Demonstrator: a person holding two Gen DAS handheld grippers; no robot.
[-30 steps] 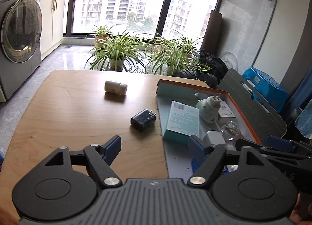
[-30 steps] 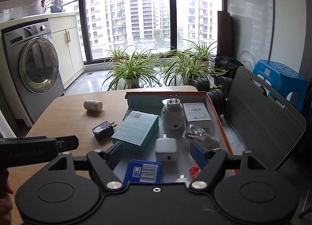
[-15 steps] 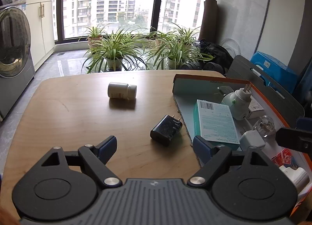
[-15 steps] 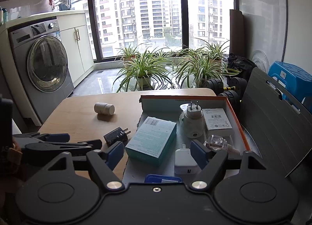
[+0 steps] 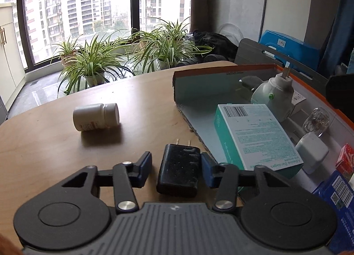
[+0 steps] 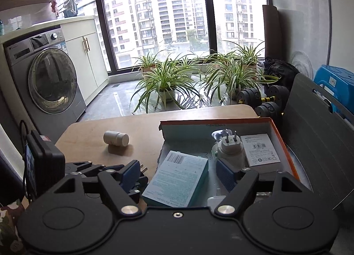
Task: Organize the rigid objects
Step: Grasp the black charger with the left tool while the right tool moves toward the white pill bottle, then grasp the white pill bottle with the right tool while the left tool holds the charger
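Left tool point(image 5: 176, 166): jaws wide, straddling one black charger point(image 5: 179, 170) on the table point(image 5: 44, 135) – right pad touching it.
Right tool point(image 6: 179, 173): open, empty, above the box point(image 6: 281, 140).
Beyond: one white bottle point(image 5: 96, 117) lying mid-table.
Room: washing machine point(image 6: 46, 78), potted plants point(image 6: 168, 78) by window.

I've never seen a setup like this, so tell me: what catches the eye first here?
Up close, the left gripper has its open blue fingers on either side of a black plug adapter lying on the wooden table. Beyond it a white pill bottle lies on its side, and to the right an orange-edged box holds a teal carton.
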